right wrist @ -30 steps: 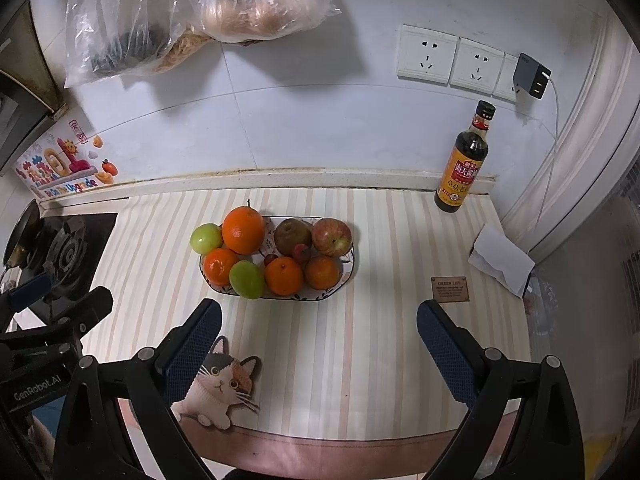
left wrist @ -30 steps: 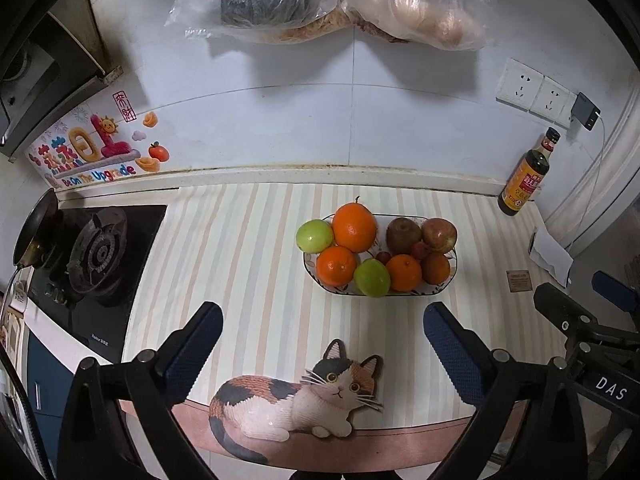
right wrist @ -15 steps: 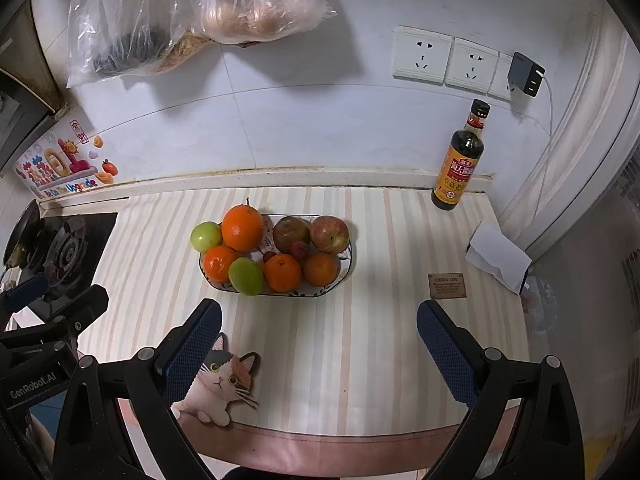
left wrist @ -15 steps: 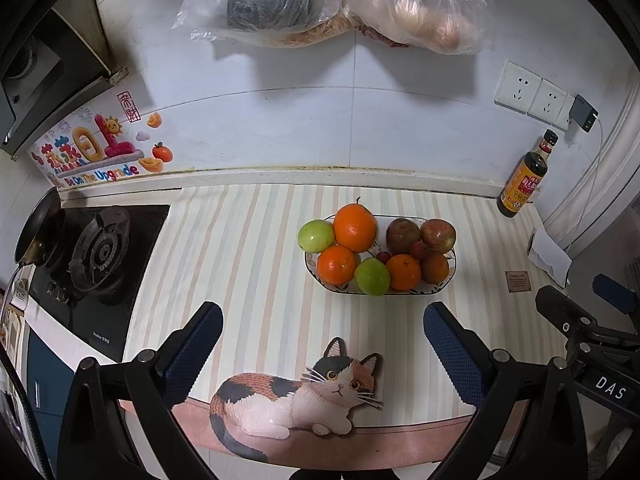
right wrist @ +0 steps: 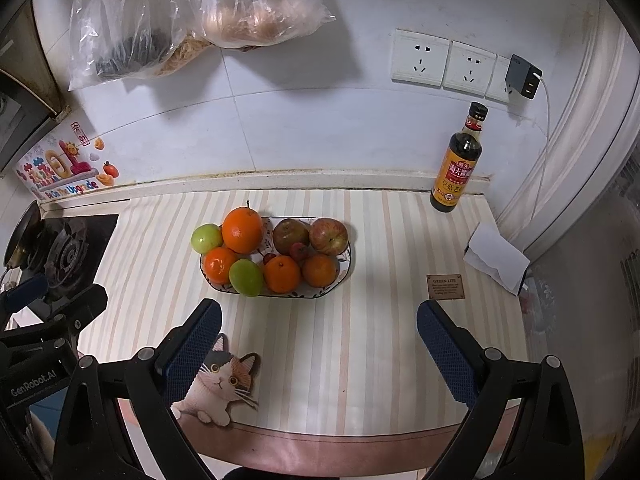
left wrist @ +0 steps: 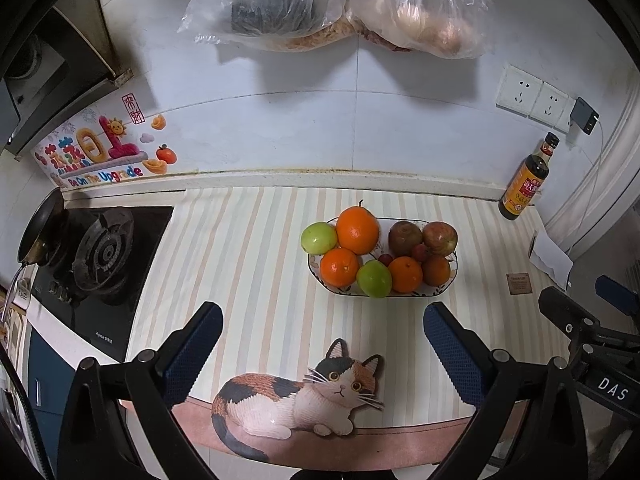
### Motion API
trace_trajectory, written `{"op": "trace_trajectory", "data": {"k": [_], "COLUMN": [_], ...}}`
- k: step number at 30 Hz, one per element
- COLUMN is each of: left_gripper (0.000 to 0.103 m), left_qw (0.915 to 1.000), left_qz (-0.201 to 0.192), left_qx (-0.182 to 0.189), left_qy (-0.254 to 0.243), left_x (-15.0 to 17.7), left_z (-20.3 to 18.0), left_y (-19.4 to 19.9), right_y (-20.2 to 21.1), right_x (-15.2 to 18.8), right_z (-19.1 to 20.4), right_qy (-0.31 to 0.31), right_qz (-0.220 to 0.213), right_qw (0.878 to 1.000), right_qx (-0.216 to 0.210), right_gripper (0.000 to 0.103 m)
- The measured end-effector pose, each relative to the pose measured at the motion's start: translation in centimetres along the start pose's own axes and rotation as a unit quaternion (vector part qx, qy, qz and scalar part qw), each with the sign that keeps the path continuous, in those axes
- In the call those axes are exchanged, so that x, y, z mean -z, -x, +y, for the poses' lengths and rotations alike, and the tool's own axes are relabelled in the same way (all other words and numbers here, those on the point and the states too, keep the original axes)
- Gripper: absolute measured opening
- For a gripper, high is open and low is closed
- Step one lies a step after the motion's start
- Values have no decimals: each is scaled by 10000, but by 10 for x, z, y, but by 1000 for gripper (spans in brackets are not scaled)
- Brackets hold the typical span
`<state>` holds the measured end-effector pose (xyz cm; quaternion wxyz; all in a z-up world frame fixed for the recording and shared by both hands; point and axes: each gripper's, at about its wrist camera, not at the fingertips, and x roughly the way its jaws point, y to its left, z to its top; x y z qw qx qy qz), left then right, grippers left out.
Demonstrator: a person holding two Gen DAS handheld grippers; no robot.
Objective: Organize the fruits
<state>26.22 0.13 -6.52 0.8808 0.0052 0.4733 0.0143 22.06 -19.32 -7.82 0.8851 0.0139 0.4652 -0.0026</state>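
An oval patterned plate (left wrist: 454,272) (right wrist: 347,260) on the striped mat holds several fruits: a large orange (left wrist: 357,230) (right wrist: 242,230), green apples (left wrist: 374,279) (right wrist: 245,277), small oranges (left wrist: 339,267), reddish apples (left wrist: 440,238) (right wrist: 329,236) and small red fruits (right wrist: 298,251). One green apple (left wrist: 319,238) (right wrist: 206,238) sits at the plate's left end. My left gripper (left wrist: 322,344) is open and empty, near the counter's front edge, well short of the plate. My right gripper (right wrist: 318,340) is open and empty, in front of and right of the plate.
A gas stove (left wrist: 102,256) with a pan (left wrist: 38,226) is at the left. A soy sauce bottle (right wrist: 458,164) stands at the back right by the wall. A folded tissue (right wrist: 496,258) and a small card (right wrist: 446,286) lie right. Plastic bags (left wrist: 332,4) hang above.
Both views have shifted slightly, so the grippers have drifted a little. Both stay open and empty. The fruits have not moved.
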Motion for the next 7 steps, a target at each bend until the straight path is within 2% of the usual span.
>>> {"op": "trace_trajectory", "data": {"k": [7], "left_gripper": [103], "left_qw": [10000], "left_qz": [-47], "left_qx": [-4], "left_qy": [-5], "left_x": [-1], "left_z": [-1], "left_y": [1], "right_y": [0], "right_x": [-1], "right_z": [0], "right_qy": [14], "right_qz": [1], "right_qw": [10000], "right_qx": [-4], "right_gripper": [100]}}
